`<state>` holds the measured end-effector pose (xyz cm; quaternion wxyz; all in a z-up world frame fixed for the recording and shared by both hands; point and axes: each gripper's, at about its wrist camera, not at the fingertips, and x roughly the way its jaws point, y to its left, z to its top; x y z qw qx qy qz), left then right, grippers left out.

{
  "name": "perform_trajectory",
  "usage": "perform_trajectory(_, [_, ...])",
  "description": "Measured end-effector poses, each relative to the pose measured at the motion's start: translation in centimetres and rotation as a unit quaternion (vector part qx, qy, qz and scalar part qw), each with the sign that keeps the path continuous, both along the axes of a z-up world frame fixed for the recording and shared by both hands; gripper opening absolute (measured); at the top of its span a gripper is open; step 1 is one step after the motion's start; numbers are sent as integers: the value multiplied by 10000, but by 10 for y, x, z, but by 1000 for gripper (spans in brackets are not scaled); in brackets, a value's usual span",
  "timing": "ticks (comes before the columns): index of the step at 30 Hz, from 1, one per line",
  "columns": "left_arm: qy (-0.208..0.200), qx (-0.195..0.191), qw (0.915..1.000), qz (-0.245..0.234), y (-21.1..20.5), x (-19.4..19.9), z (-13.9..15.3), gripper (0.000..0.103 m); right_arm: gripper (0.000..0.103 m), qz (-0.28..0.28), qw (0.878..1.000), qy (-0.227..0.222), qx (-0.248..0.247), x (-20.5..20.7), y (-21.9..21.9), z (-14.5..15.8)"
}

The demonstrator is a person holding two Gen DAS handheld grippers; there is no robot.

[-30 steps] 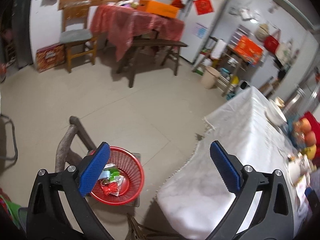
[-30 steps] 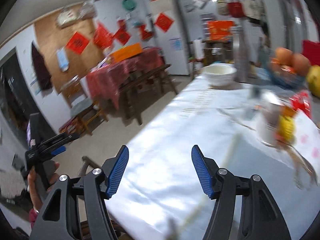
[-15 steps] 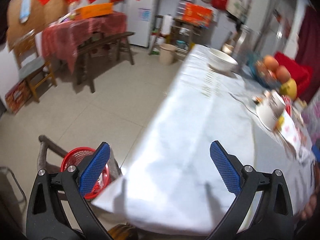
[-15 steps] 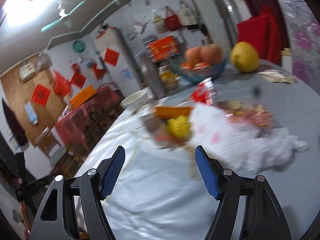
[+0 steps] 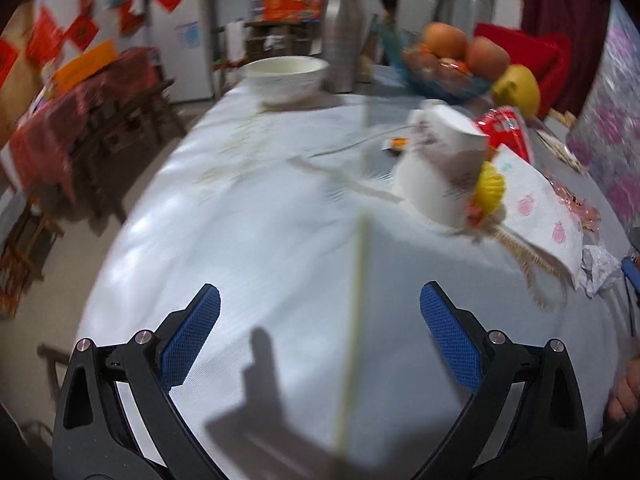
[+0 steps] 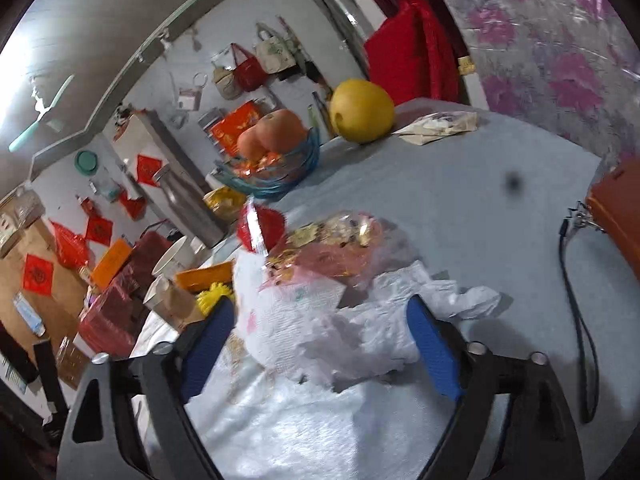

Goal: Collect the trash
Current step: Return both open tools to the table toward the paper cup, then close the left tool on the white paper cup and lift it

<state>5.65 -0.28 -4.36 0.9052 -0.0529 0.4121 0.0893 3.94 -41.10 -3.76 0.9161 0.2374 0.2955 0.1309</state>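
My left gripper [image 5: 319, 316] is open and empty over the white tablecloth [image 5: 248, 240]. A thin yellowish stick [image 5: 356, 300] lies between its fingers. Ahead to the right a white paper cup [image 5: 436, 164] lies tipped over, with a yellow scrap [image 5: 490, 188], a printed napkin [image 5: 536, 208] and crumpled tissue [image 5: 598, 268]. My right gripper [image 6: 320, 344] is open, its fingers on either side of the crumpled white tissue [image 6: 372, 336]. Behind it lie a clear candy wrapper bag [image 6: 344, 244] and a red packet [image 6: 260, 226].
A white bowl [image 5: 284, 76], a steel bottle [image 5: 340, 32], a blue fruit bowl [image 6: 276, 172] and a yellow pomelo [image 6: 360, 110] stand at the back. An orange case with a black strap [image 6: 576, 304] lies at right. A red-clothed table [image 5: 80, 100] stands across the floor.
My left gripper swung from the red basket on the floor up over the table. My right gripper moved across the table onto the crumpled tissue. Both stayed open.
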Motion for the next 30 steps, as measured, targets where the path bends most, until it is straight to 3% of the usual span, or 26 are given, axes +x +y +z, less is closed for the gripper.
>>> perform_trajectory(6, [-126, 379, 9984, -393, -49, 55, -2, 96, 88, 38, 10000, 3, -56, 1, 6, 1])
perform_trajectory(14, [-161, 1254, 9920, 13, -52, 106, -5, 96, 88, 47, 10000, 15, -53, -3, 6, 2])
perform_trajectory(16, [-42, 970, 9952, 86, -37, 106, -10, 96, 88, 35, 10000, 18, -42, -3, 6, 2])
perform_trajectory(19, [-291, 480, 9978, 347, -10, 97, -5, 96, 88, 53, 10000, 21, -60, -3, 7, 3])
perform_trajectory(22, [-373, 45, 9991, 220, 4, 95, -6, 89, 88, 56, 9999, 29, -117, -4, 10, 4])
perform_trajectory(27, [-415, 76, 9990, -125, -8, 98, -6, 85, 88, 64, 9999, 39, -134, -3, 10, 4])
perform_trajectory(30, [-274, -1, 9990, -348, -14, 104, -10, 56, 88, 78, 9999, 42, -136, -4, 11, 4])
